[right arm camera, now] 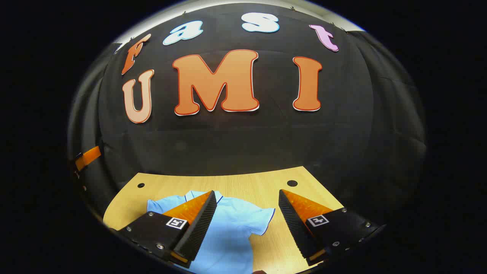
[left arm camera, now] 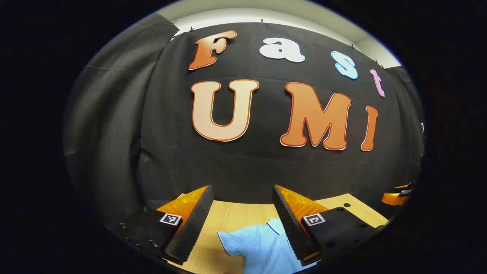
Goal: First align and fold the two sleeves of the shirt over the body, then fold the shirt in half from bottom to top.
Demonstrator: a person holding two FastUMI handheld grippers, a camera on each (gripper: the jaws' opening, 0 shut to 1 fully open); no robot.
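one light blue shirt (right arm camera: 228, 228) lay flat on the wooden table (right arm camera: 243, 182) at lower centre of the right gripper view. two grippers, left gripper (left arm camera: 240, 224) and right gripper (right arm camera: 245, 224), hung above with fingers apart, gripping nothing.

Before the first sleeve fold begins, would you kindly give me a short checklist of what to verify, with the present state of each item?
1. Left gripper open, nothing between its fingers: ok.
2. Right gripper open, nothing between its fingers: ok.
3. Shirt lying flat on the table, collar toward the wall: ok.
4. Sleeves spread out to the sides, not yet folded over the body: ok for the one seen in the left gripper view and the one seen in the right gripper view.
5. Bottom hem straight and smooth: cannot tell, it lies below both views.
6. Either gripper already touching the cloth: cannot tell; both appear to hover above it.
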